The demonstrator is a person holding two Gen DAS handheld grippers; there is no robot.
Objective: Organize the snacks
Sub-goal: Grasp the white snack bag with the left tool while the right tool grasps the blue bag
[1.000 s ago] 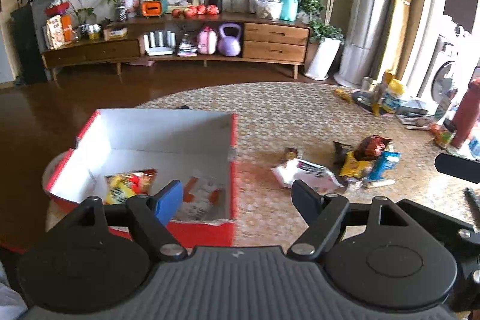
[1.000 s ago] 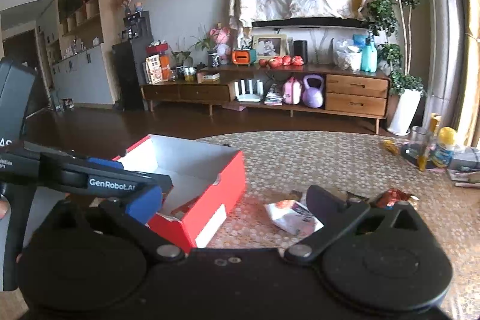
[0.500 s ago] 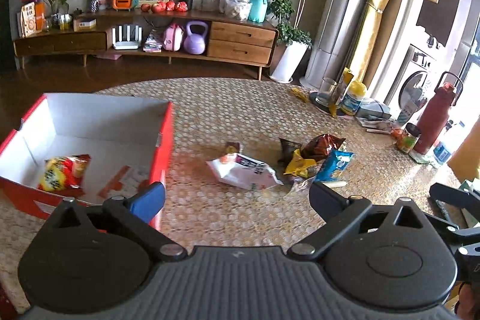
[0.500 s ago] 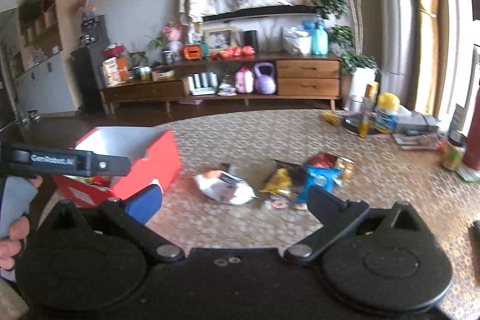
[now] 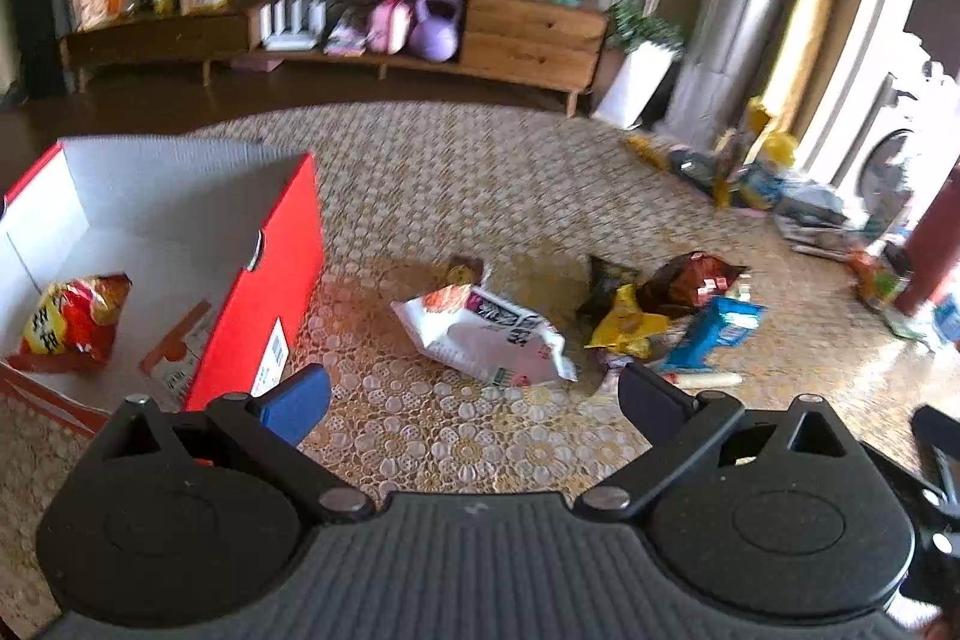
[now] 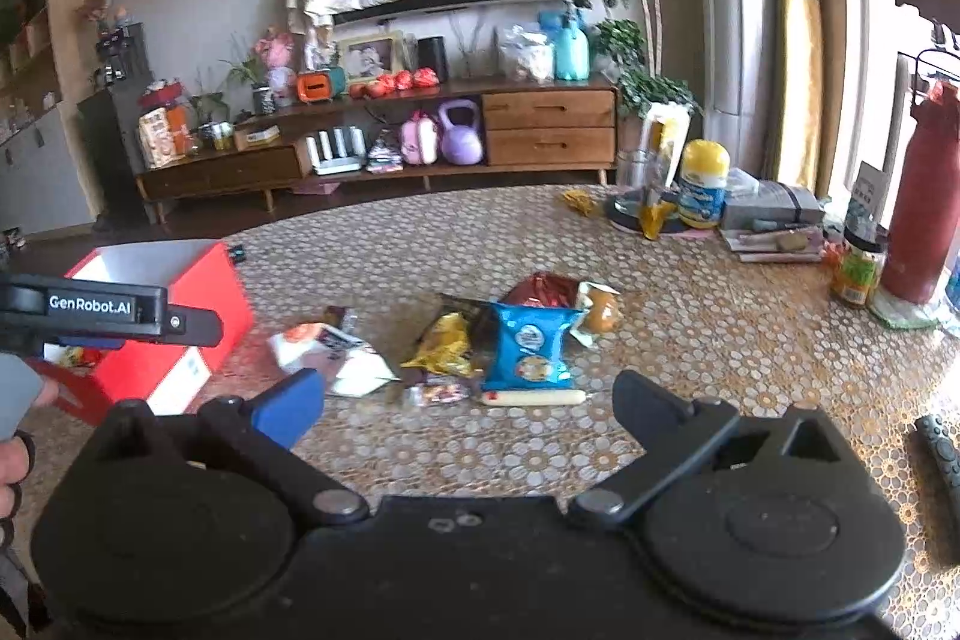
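We see L tongs spread wide w/ nothing between, white snack bag at 12 o'clock on counter; red box at 10, holding a red-yellow packet.

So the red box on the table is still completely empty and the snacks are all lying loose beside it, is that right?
Not quite: the red box is not empty. The left wrist view shows a red and yellow snack bag already lying inside it. Other snacks, like the white packet, do lie loose on the table beside it.
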